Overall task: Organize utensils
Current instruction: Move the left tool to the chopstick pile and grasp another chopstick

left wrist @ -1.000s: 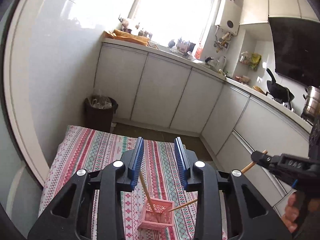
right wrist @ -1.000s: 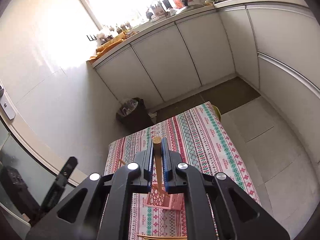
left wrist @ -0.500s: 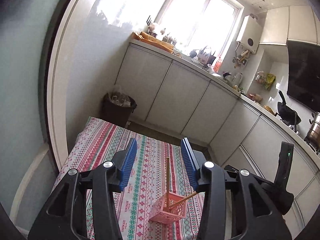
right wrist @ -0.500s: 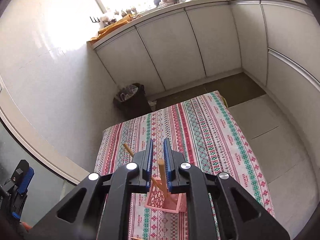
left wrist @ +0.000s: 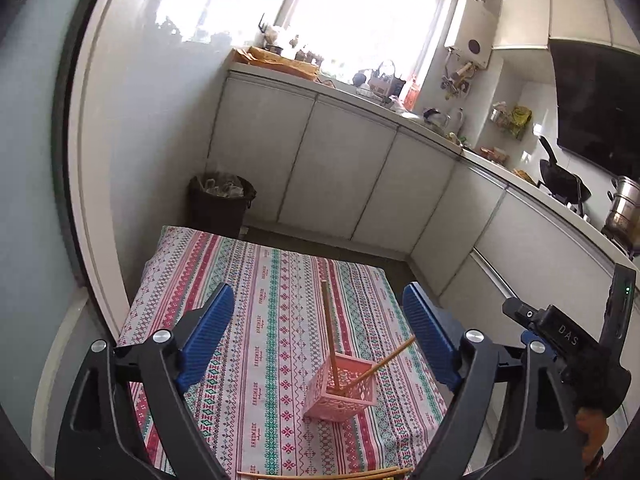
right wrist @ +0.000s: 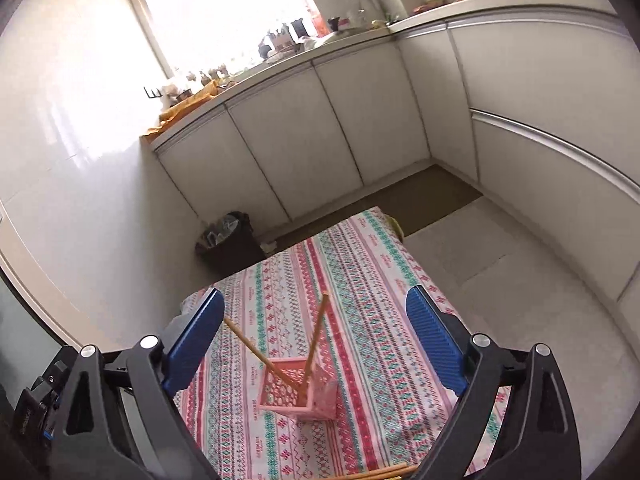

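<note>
A pink perforated basket (left wrist: 342,392) (right wrist: 298,392) stands on the striped tablecloth (left wrist: 256,300) (right wrist: 360,280). Two wooden chopsticks lean inside it: one near upright (left wrist: 329,340) (right wrist: 316,340), one slanted (left wrist: 384,364) (right wrist: 256,350). More chopsticks (left wrist: 320,474) (right wrist: 384,471) lie at the table's near edge. My left gripper (left wrist: 320,328) hangs above and behind the basket, jaws opening wide, nothing between the pads. My right gripper (right wrist: 316,336) is likewise above the basket, jaws opening, its chopstick released. The right gripper's body (left wrist: 560,340) shows at the right of the left wrist view.
A dark waste bin (left wrist: 220,204) (right wrist: 228,240) stands past the table's far edge. White cabinets (left wrist: 340,176) run along the back and right. A wok (left wrist: 560,176) and pot (left wrist: 624,204) sit on the stove. Tiled floor (right wrist: 500,280) lies to the table's right.
My right gripper was shut on a chopstick; it lowered it into the basket and let go, jaws spreading wide. My left gripper's jaws also widened and it drew back from the basket.
</note>
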Tool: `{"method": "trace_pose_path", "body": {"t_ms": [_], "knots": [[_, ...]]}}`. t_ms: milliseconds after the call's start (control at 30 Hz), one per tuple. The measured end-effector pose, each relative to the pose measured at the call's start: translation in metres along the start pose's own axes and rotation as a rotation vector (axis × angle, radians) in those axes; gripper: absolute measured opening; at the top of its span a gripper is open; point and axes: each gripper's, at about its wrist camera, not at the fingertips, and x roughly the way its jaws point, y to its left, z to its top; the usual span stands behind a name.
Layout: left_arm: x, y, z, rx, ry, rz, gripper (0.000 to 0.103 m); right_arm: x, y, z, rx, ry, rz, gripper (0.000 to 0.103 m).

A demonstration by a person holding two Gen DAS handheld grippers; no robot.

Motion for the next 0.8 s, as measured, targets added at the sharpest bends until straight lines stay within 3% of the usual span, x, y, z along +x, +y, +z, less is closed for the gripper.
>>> {"method": "trace_pose_path", "body": {"t_ms": [100, 300, 500, 567, 667, 733, 800], "knots": [[0.011, -0.015, -0.012, 0.074, 0.083, -0.063, 0.096, -0.014, -0.024, -0.018, -0.017, 0.032, -0.086, 0.093], [0.038, -0.054, -0.054, 0.296, 0.305, -0.183, 0.096, -0.035, -0.085, -0.079, -0.001, 0.176, -0.214, 0.093], [0.059, -0.092, -0.115, 0.571, 0.468, -0.256, 0.094, -0.043, -0.140, -0.137, 0.050, 0.336, -0.312, 0.093], [0.072, -0.103, -0.136, 0.639, 0.547, -0.312, 0.077, -0.043, -0.155, -0.140, 0.103, 0.373, -0.299, 0.093], [0.100, -0.121, -0.170, 0.799, 0.686, -0.326, 0.054, -0.043, -0.169, -0.142, 0.173, 0.387, -0.277, 0.093], [0.114, -0.131, -0.193, 0.954, 0.743, -0.328, 0.042, -0.038, -0.176, -0.142, 0.214, 0.411, -0.251, 0.093], [0.126, -0.138, -0.210, 1.046, 0.804, -0.332, 0.032, -0.032, -0.182, -0.143, 0.257, 0.439, -0.230, 0.093]]}}
